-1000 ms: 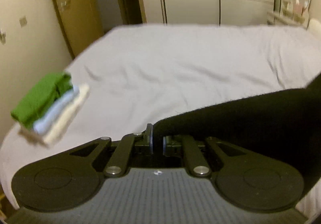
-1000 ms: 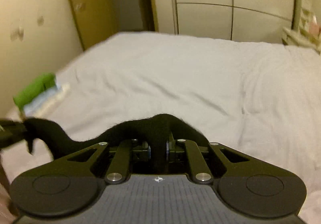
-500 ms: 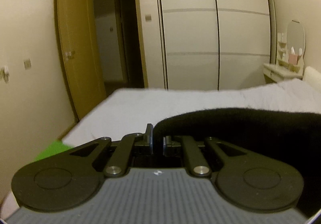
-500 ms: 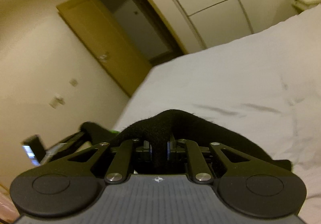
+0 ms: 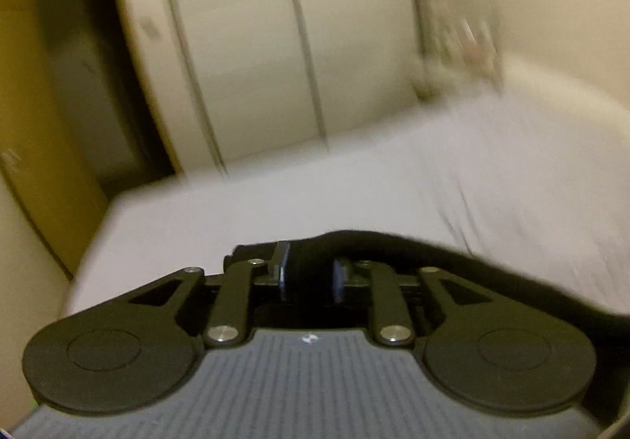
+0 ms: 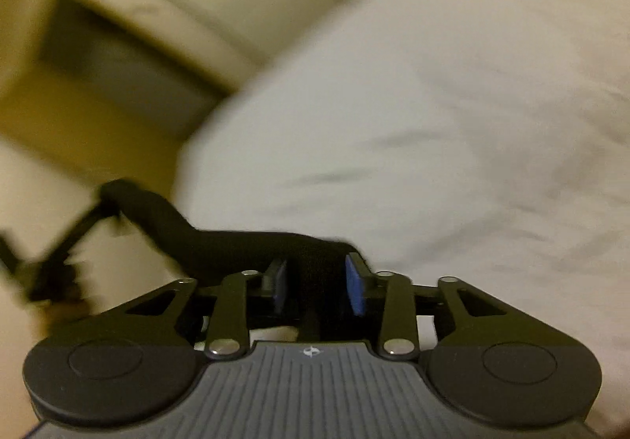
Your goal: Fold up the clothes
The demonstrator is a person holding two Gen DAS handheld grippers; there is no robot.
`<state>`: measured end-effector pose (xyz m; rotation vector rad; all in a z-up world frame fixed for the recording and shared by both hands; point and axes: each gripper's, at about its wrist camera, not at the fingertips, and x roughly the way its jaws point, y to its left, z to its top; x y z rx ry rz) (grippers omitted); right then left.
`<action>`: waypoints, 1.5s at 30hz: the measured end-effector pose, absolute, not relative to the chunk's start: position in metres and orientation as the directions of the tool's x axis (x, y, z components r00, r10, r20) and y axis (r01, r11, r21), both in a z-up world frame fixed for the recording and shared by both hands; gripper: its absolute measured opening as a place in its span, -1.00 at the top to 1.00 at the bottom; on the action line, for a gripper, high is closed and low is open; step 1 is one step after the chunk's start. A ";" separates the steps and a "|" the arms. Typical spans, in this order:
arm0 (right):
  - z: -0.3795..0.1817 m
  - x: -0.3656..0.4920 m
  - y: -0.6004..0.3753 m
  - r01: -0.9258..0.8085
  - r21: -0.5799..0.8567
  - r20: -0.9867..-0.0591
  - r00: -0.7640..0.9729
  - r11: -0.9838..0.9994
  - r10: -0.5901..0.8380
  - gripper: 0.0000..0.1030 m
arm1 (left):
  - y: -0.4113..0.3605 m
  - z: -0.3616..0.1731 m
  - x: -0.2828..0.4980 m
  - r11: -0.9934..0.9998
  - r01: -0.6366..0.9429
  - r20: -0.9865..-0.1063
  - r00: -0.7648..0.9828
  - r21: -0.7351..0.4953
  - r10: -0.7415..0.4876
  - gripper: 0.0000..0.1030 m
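A black garment (image 5: 453, 262) hangs stretched between both grippers above the white bed (image 5: 315, 195). My left gripper (image 5: 308, 273) is shut on one end of it; the cloth runs off to the right. My right gripper (image 6: 317, 283) has its jaws a little apart with the black garment (image 6: 220, 242) still between the blue pads; the cloth runs left to the other gripper, seen blurred at the left edge (image 6: 51, 265). Both views are motion-blurred.
A white wardrobe (image 5: 275, 45) stands beyond the bed, with a dark doorway (image 5: 98, 84) and brown door to its left. A dressing table (image 5: 464, 57) is at the back right. The bed sheet (image 6: 433, 124) fills the right wrist view.
Both grippers have swung quickly with the garment; the views tilted and blurred. The folded green and white stack has left view. The jaws of both grippers stand wider apart than before.
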<state>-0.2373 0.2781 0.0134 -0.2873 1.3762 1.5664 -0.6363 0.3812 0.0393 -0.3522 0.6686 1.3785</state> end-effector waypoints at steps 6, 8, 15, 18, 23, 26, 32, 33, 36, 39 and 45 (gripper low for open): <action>-0.042 -0.232 0.259 -0.857 0.496 -0.805 -0.393 0.142 0.445 0.12 | 0.337 -0.067 -0.669 0.094 -0.996 -0.795 0.058 -0.001 0.604 0.54; -0.061 -0.249 0.247 -0.902 0.428 -0.835 -0.373 0.053 0.405 0.06 | 0.307 -0.098 -0.683 0.014 -0.999 -0.834 0.034 -0.032 0.551 0.54; -0.124 -0.350 0.218 -0.890 0.211 -0.910 -0.330 -0.403 0.253 -0.07 | 0.194 -0.190 -0.720 -0.287 -0.949 -0.940 0.024 -0.128 0.339 0.55; -0.141 -0.400 0.196 -0.794 0.130 -0.926 -0.312 -0.594 0.213 -0.07 | 0.154 -0.222 -0.722 -0.377 -0.905 -0.947 0.078 -0.199 0.312 0.53; -0.179 -0.457 0.173 -0.624 0.029 -0.940 -0.283 -0.781 0.192 -0.07 | 0.130 -0.271 -0.718 -0.548 -0.769 -0.930 0.161 -0.328 0.330 0.45; -0.193 -0.476 0.166 -0.537 -0.041 -0.936 -0.274 -0.842 0.220 -0.07 | 0.122 -0.293 -0.724 -0.621 -0.660 -0.898 0.216 -0.423 0.383 0.35; -0.226 -0.501 0.155 -0.350 -0.171 -0.916 -0.288 -0.921 0.280 -0.08 | 0.118 -0.311 -0.720 -0.683 -0.559 -0.877 0.211 -0.470 0.431 0.34; -0.236 -0.507 0.154 -0.310 -0.192 -0.916 -0.284 -0.931 0.284 -0.10 | 0.117 -0.311 -0.718 -0.687 -0.553 -0.876 0.210 -0.473 0.434 0.34; -0.253 -0.517 0.159 -0.234 -0.227 -0.909 -0.296 -0.945 0.292 0.15 | 0.114 -0.308 -0.714 -0.697 -0.525 -0.868 0.210 -0.489 0.450 0.34; -0.239 -0.511 0.188 -0.345 -0.149 -0.893 -0.354 -0.926 0.276 0.81 | 0.115 -0.305 -0.712 -0.697 -0.490 -0.848 0.218 -0.523 0.483 0.17; -0.222 -0.485 0.266 -0.567 -0.014 -0.890 -0.367 -0.823 0.269 0.75 | 0.128 -0.320 -0.712 -0.696 -0.398 -0.799 0.218 -0.598 0.561 0.04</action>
